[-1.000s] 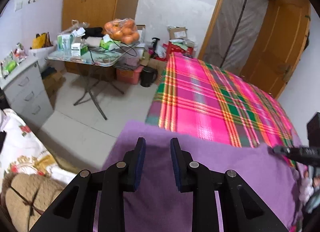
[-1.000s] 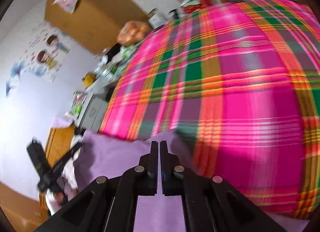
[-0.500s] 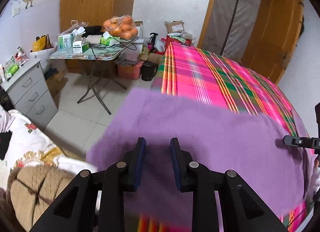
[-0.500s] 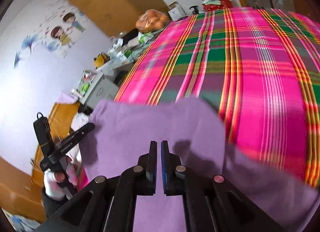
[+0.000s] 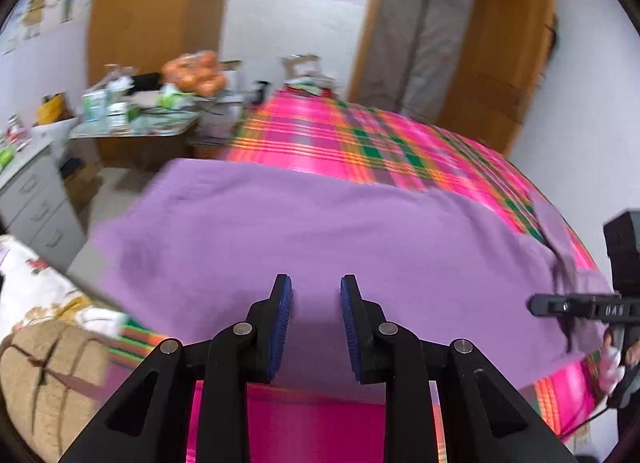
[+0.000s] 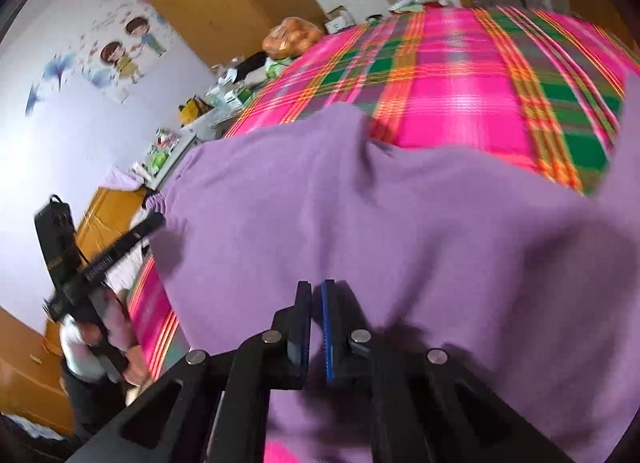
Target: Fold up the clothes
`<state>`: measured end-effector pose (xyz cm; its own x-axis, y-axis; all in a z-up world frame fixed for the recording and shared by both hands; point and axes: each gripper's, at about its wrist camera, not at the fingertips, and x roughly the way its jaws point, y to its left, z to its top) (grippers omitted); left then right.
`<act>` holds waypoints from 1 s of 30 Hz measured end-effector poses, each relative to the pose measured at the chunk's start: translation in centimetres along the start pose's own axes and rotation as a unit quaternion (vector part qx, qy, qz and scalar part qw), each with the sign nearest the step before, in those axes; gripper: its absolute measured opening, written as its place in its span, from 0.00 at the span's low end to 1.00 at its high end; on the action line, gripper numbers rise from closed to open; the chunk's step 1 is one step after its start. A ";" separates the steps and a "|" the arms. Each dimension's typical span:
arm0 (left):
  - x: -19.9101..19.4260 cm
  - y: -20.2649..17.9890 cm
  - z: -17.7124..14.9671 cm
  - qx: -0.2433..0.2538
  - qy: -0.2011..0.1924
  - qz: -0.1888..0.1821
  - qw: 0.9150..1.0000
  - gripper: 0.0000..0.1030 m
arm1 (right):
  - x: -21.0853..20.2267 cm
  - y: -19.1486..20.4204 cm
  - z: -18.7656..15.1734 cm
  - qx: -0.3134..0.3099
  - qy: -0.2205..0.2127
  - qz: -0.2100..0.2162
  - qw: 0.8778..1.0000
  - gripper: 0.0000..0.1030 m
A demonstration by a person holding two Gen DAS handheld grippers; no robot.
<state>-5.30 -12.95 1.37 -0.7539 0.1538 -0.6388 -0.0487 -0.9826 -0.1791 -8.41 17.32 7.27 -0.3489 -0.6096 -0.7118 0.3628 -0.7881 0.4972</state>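
Over at the left, left gripper [image 5: 315, 295] sitting with jaws parted, no cloth visibly pinched between the blue pads, purple cloth [image 5: 320, 239] spread just ahead and beneath. Across the plaid bed [image 5: 384, 143], cloth draped wide, near edge hanging toward camera. On the right, right gripper [image 6: 316, 303] clenched almost fully, purple cloth [image 6: 400, 223] bunched around its tips.

Black angular left gripper [image 5: 315, 288], blue ribbed pads, silver pivot screws, matching right gripper [image 6: 316, 295], white glove [image 6: 80, 359]
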 end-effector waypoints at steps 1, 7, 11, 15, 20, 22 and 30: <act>0.2 -1.2 -0.2 0.010 0.003 -0.008 1.000 0.25 | -0.9 -0.3 -0.1 0.008 -0.009 0.000 1.000 0.08; 2.2 -7.0 -0.8 0.052 0.021 -0.049 0.997 0.27 | -8.8 -4.5 -0.2 0.061 -0.109 -0.069 0.990 0.41; 3.9 -8.9 -0.6 0.062 0.037 -0.055 0.996 0.27 | -12.4 -9.8 0.5 0.127 -0.150 -0.138 0.971 0.43; 4.3 -9.2 -0.6 0.061 0.042 -0.057 0.996 0.27 | -12.3 -14.2 2.2 0.192 -0.153 -0.148 0.958 0.44; 4.6 -9.2 -0.7 0.060 0.049 -0.057 0.995 0.27 | -12.3 -14.8 4.4 0.189 -0.164 -0.138 0.958 0.44; 4.6 -9.1 -0.7 0.059 0.050 -0.059 0.995 0.27 | -11.0 -14.0 5.8 0.165 -0.145 -0.151 0.964 0.44; 4.8 -8.7 -0.6 0.052 0.049 -0.066 0.995 0.27 | -4.9 -13.0 8.8 0.090 -0.046 -0.258 0.961 0.44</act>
<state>-8.09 -3.63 -0.55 -0.6684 0.2867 -0.6863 -0.2151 -0.9578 -0.1907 -18.98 29.83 8.65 -0.5204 -0.1319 -0.8437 -0.0312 -0.9844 0.1731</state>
